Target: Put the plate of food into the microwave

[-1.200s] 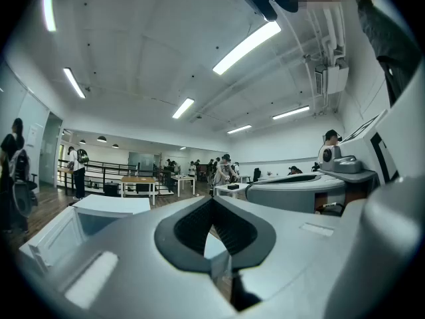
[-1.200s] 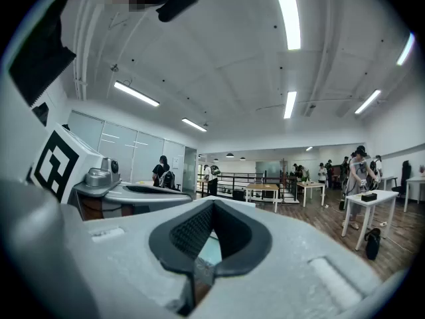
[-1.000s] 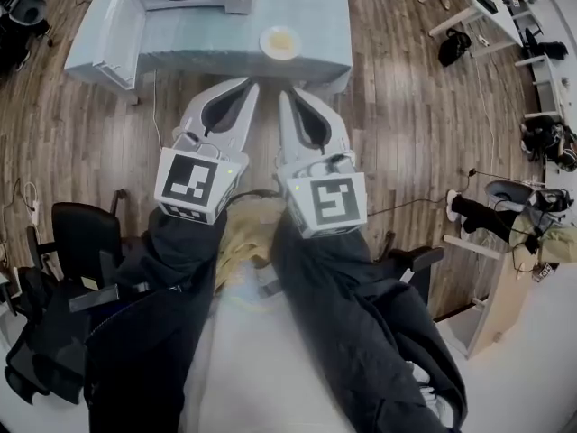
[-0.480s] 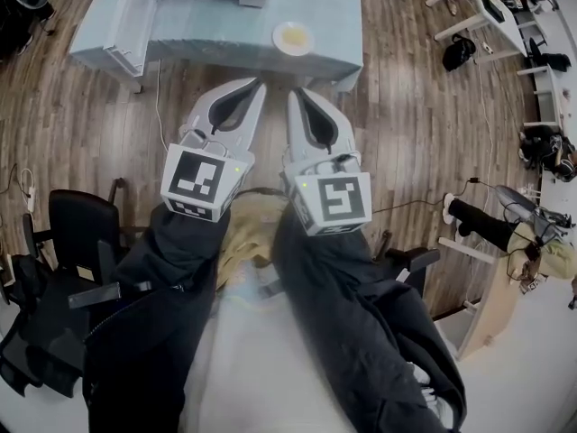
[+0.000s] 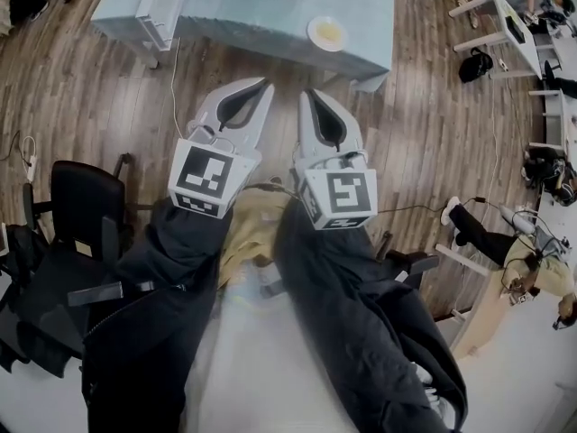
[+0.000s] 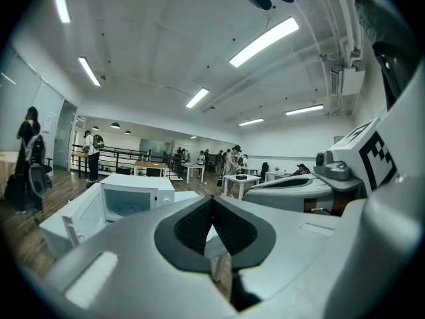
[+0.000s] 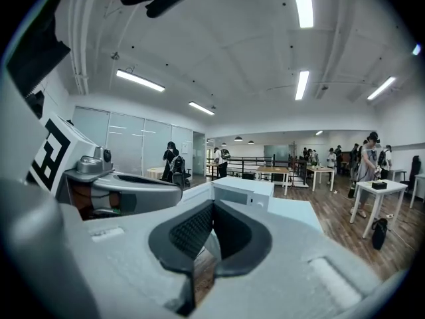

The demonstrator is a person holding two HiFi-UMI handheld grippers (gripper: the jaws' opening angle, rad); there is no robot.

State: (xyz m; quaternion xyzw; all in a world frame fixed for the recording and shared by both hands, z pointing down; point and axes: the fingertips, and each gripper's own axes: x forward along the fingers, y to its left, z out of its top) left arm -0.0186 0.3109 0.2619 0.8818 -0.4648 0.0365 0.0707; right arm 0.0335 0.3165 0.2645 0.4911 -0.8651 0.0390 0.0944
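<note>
Open-plan office: desks, strip lights

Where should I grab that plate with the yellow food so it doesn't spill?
Probably the bare rim of the plate on the side nearest you. It lies flat near the table's front edge, and the food sits in the middle, so a jaw can likely slide under the rim from the front.

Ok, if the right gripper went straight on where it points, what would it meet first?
The right gripper would probably meet the table at its near edge first, just left of the plate; depth is unclear.
</note>
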